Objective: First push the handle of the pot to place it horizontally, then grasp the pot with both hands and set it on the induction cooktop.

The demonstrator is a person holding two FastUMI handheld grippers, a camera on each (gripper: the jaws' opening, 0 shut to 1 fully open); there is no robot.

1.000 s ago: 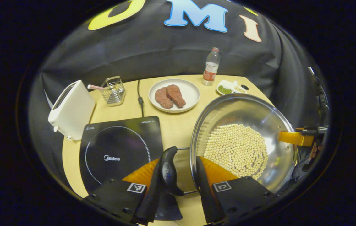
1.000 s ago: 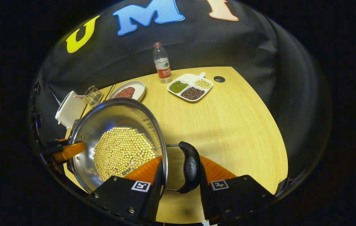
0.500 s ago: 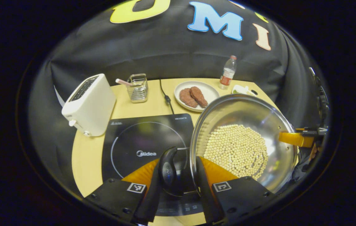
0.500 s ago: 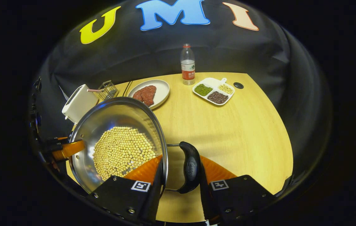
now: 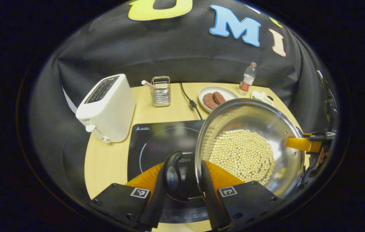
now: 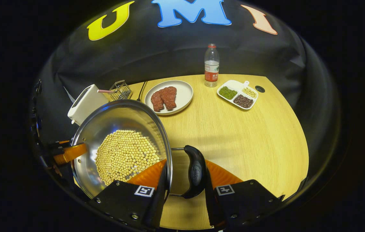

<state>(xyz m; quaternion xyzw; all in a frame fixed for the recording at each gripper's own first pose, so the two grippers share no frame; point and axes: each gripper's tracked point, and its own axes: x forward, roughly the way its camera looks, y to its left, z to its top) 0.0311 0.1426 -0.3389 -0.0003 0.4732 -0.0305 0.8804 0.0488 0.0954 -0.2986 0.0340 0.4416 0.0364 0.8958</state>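
I am carrying the pot [image 5: 250, 145] leftward; both tongs, left [image 5: 182, 180] and right [image 6: 184, 180], are clenched on its 2 side handles. It is now overlapping the induction cooktop [image 5: 163, 141], not yet centred.

Both grippers are clamped on opposite sides of the pot [image 5: 250, 141]. Left gripper [image 5: 182, 183] has one finger inside the rim and the other outside the black side handle [image 5: 172, 174], squeezing the pair. Right gripper [image 6: 184, 180] does the same on its handle [image 6: 196, 170]. Each one shows up at the far rim in the other's view.
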